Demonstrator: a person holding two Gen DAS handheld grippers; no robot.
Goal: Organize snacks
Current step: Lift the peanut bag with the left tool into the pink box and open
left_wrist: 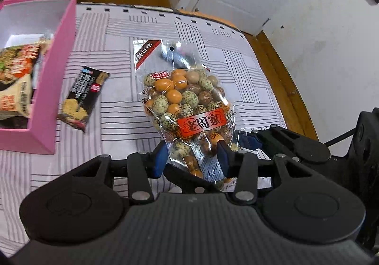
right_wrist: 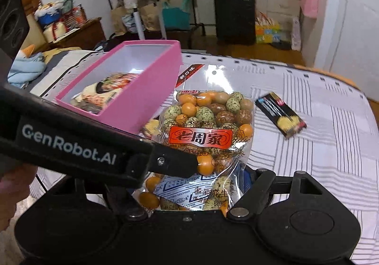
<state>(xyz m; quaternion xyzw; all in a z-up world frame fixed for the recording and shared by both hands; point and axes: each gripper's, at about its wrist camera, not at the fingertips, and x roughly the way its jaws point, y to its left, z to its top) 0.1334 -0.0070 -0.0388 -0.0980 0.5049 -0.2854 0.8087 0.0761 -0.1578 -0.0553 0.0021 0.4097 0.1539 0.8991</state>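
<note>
Peanut bag point(left_wrist: 187, 108) is pinched at its bottom edge by the left tool point(left_wrist: 192, 157), and apparently by the right tool point(right_wrist: 201, 184) too, keeping it clear of the bed point(left_wrist: 113, 113). Dark snack packet point(left_wrist: 83, 96) lies loose beyond. Pink box point(left_wrist: 61, 61) sits farther left, likely the destination; one pack is already inside.

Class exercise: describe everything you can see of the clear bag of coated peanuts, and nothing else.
The bag of coated peanuts is clear crinkly plastic with a hang hole, a dark red corner stripe and a red label. Inside are orange, speckled green and brown nuts plus a white oxygen absorber sachet. It sits above the striped bedsheet, its lower end between the left gripper fingers; the right gripper also meets that end.
</note>
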